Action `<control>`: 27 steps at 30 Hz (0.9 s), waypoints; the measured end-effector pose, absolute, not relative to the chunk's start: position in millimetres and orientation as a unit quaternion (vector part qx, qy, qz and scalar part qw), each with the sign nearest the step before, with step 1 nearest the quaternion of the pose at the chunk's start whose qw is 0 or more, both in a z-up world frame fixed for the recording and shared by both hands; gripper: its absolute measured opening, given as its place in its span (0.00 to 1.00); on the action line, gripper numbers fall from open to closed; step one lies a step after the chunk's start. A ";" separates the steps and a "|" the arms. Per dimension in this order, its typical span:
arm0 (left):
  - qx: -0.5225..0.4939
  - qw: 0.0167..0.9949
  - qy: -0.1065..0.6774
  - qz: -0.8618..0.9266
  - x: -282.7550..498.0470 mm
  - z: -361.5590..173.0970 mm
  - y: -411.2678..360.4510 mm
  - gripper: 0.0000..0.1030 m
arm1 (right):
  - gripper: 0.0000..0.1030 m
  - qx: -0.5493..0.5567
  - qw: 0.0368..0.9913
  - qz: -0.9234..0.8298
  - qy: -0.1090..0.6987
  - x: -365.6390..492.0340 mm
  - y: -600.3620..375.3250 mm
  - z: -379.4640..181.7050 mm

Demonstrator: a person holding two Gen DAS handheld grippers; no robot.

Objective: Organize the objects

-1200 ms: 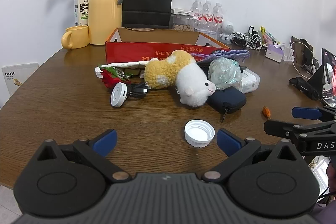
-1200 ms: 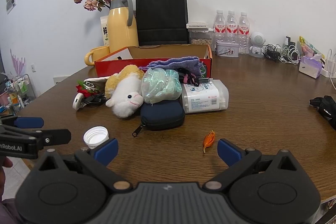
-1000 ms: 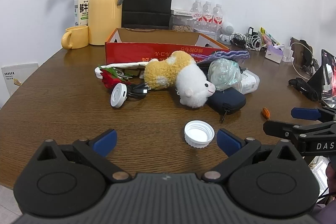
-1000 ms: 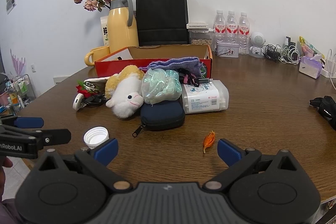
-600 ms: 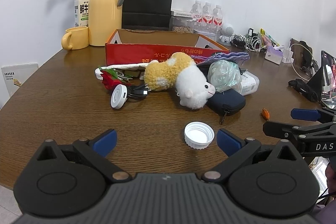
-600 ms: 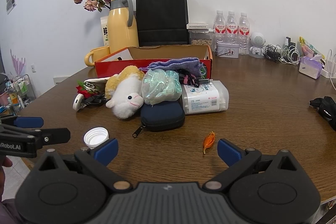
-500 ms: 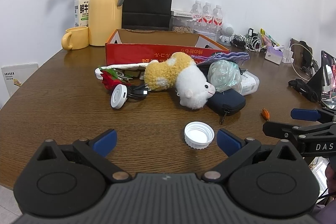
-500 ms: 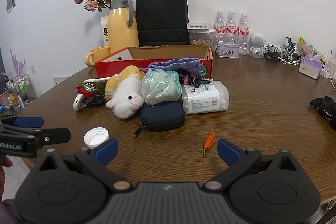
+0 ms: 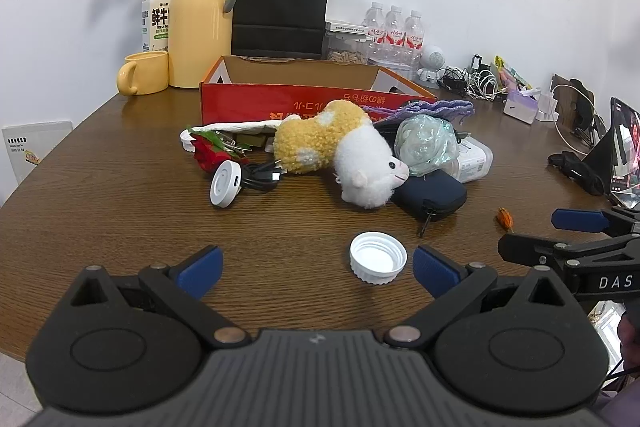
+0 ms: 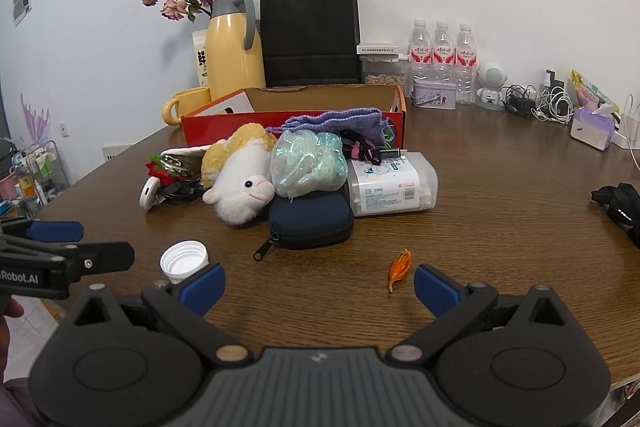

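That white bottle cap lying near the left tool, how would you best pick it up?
Pinch the white bottle cap across its ribbed rim, coming from above. It lies flat with its open side up, apart from the clutter, and the left tool is open.

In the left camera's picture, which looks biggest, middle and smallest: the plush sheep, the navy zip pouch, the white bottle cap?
1. plush sheep
2. navy zip pouch
3. white bottle cap, though nearest the camera, so it looks enlarged.

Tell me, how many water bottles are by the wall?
3. The water bottles stand in a row at the back of the table: left, middle, right, between the clear food container and the little white robot. None seem hidden.
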State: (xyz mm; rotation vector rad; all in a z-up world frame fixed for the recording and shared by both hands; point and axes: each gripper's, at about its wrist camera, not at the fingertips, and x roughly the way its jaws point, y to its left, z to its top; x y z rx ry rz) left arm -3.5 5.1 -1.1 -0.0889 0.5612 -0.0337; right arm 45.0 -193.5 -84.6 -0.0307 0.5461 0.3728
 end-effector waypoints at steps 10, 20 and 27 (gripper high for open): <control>-0.044 0.960 0.277 -0.016 -3.5 -1.2 4.9 1.00 | 0.98 -0.015 0.946 0.183 0.268 44.5 -193.4 -84.6; -0.044 0.960 0.277 -0.016 -3.8 -1.6 4.4 1.00 | 0.98 -0.015 0.946 0.182 0.268 44.3 -193.8 -84.6; -0.045 0.959 0.279 -0.020 -3.2 -5.1 2.1 1.00 | 0.98 -0.016 0.946 0.182 0.268 44.3 -194.5 -84.3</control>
